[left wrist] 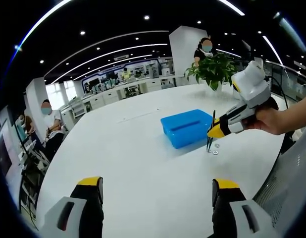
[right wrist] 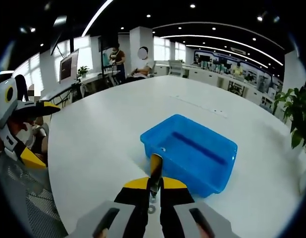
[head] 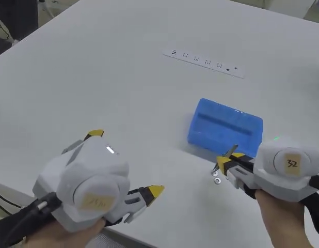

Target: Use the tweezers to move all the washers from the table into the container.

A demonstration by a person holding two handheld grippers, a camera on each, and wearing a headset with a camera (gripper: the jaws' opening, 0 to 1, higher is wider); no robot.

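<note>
So, the washers (head: 217, 180) can be seen lying on the table (head: 123, 77), just beside the near wall of the blue container (head: 225, 126) and not far from the table's near edge. They look like tiny flat metal rings, so they're probably light, stiff and slippery, and easily flicked away if nudged wrong. Each is probably best taken across the rim, one tip through the hole and one outside, or tipped up on edge first. A flat pinch from above would likely just skate off.

The tweezers (head: 231, 153) are pinched in the right claw (head: 227, 164), which is pressed together on them, tips pointed down at the washers. Whether one is being touched can't be told. The left claw (left wrist: 156, 182) is spread wide with nothing in it, well apart from the work.

Inside the container, mostly bare blue floor is shown in the right gripper view. One small pale speck near a corner might be a washer, but it's too small to be called.
</note>
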